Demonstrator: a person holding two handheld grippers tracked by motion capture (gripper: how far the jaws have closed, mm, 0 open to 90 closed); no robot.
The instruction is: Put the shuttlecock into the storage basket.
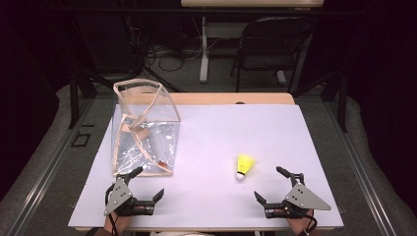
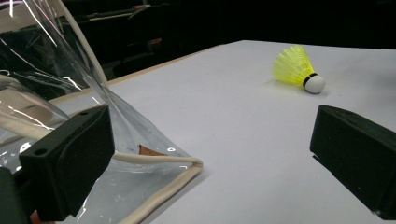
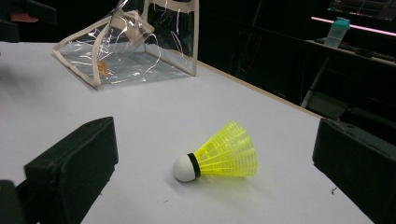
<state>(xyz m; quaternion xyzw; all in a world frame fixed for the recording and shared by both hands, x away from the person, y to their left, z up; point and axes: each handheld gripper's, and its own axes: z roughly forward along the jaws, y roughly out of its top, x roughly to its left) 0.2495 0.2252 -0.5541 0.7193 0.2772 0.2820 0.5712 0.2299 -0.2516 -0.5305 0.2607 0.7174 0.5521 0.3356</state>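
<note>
A yellow shuttlecock (image 1: 244,166) with a white cork lies on its side on the white table (image 1: 221,128), right of centre. A clear plastic bag (image 1: 143,128) with beige trim stands at the left, its mouth open upward. My left gripper (image 1: 150,183) rests open near the front edge, just below the bag's front corner; its jaws frame the bag's trim (image 2: 159,186) and the far shuttlecock (image 2: 299,69). My right gripper (image 1: 268,183) stands open at the front right, with the shuttlecock (image 3: 219,156) lying just ahead between its jaws, untouched. The bag (image 3: 130,51) lies farther off.
A folding chair (image 1: 270,44) and a table leg (image 1: 203,49) stand behind the table, with cables on the floor. A pale bottle (image 3: 337,31) sits on a far shelf. Open tabletop lies between the bag and the shuttlecock.
</note>
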